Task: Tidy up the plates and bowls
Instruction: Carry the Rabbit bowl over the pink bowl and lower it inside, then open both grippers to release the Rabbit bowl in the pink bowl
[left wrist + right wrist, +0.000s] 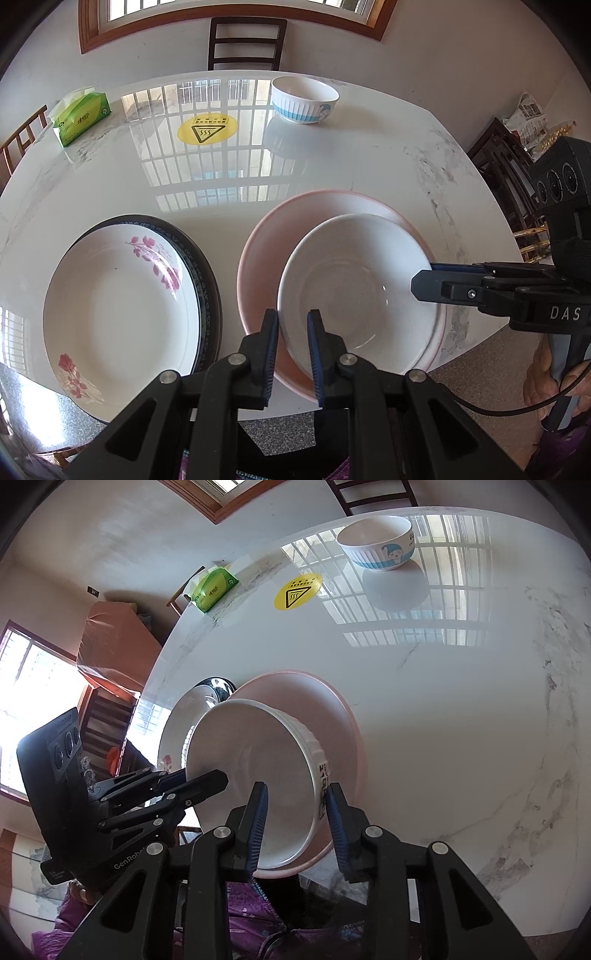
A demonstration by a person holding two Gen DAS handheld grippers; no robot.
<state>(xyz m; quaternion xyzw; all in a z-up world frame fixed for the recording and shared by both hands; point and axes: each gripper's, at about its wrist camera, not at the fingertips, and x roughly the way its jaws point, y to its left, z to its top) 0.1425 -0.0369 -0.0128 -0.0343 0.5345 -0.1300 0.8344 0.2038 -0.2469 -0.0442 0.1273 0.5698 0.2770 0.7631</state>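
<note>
A plain white bowl (360, 291) sits inside a larger pink bowl (264, 258) at the table's near edge. My left gripper (293, 345) straddles the white bowl's near-left rim, one finger inside and one outside, with a small gap showing. My right gripper (295, 812) straddles the same bowl's (255, 771) right rim over the pink bowl (332, 709), jaws still apart. It also shows in the left wrist view (424, 277). A floral white plate (118, 314) lies on a dark-rimmed plate (207, 280) at the left. A blue-striped cartoon bowl (304, 99) stands far back.
A green tissue pack (79, 116) lies at the far left of the white marble table (369, 162), near a yellow heat-warning sticker (207, 128). Chairs (245, 42) stand around the table. The table's near edge is just below the bowls.
</note>
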